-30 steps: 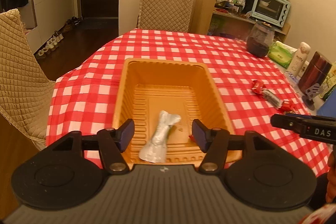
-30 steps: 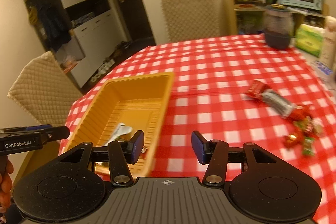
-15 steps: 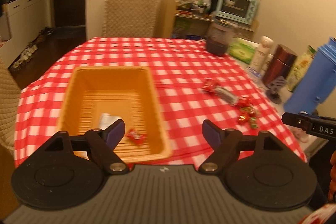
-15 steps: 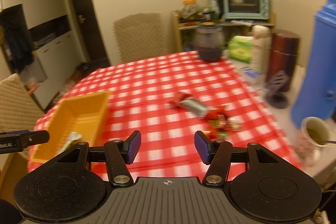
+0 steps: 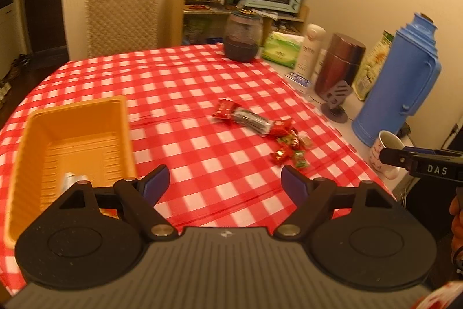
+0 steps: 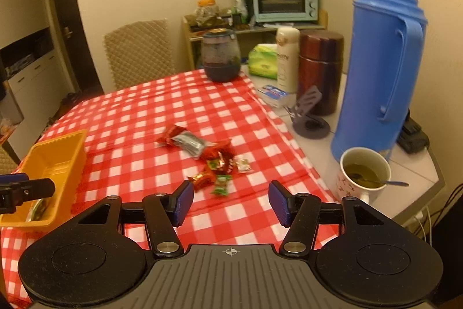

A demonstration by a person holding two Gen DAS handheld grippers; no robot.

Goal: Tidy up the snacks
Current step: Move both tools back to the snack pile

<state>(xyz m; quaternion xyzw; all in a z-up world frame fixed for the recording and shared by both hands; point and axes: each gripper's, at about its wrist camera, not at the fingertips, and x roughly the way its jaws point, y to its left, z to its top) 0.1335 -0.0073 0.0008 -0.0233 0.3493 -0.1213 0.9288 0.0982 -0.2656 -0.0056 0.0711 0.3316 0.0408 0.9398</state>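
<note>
An orange tray (image 5: pixel 121 118) sits at the left on the red checked tablecloth; a silver packet (image 5: pixel 71 180) lies in it. It also shows in the right wrist view (image 6: pixel 66 164). A pile of snacks lies right of the tray: a red and silver bar (image 5: pixel 243 118) (image 6: pixel 185 141) and several small red and green candies (image 5: pixel 289 148) (image 6: pixel 217 168). My left gripper (image 5: pixel 225 184) is open and empty, above the table between tray and snacks. My right gripper (image 6: pixel 230 200) is open and empty, just short of the candies.
Along the table's right edge stand a blue thermos (image 6: pixel 382 62), a mug of tea with a spoon (image 6: pixel 363 174), a dark red canister (image 6: pixel 319 71), a white bottle (image 6: pixel 286 58), a phone stand (image 6: pixel 309 120) and a dark jar (image 6: pixel 221 58). A chair (image 5: pixel 123 19) stands behind.
Both grippers have swung right, away from the tray and toward the snack pile. The left gripper's jaws have opened wider. The tray has slid to the left of both views.
</note>
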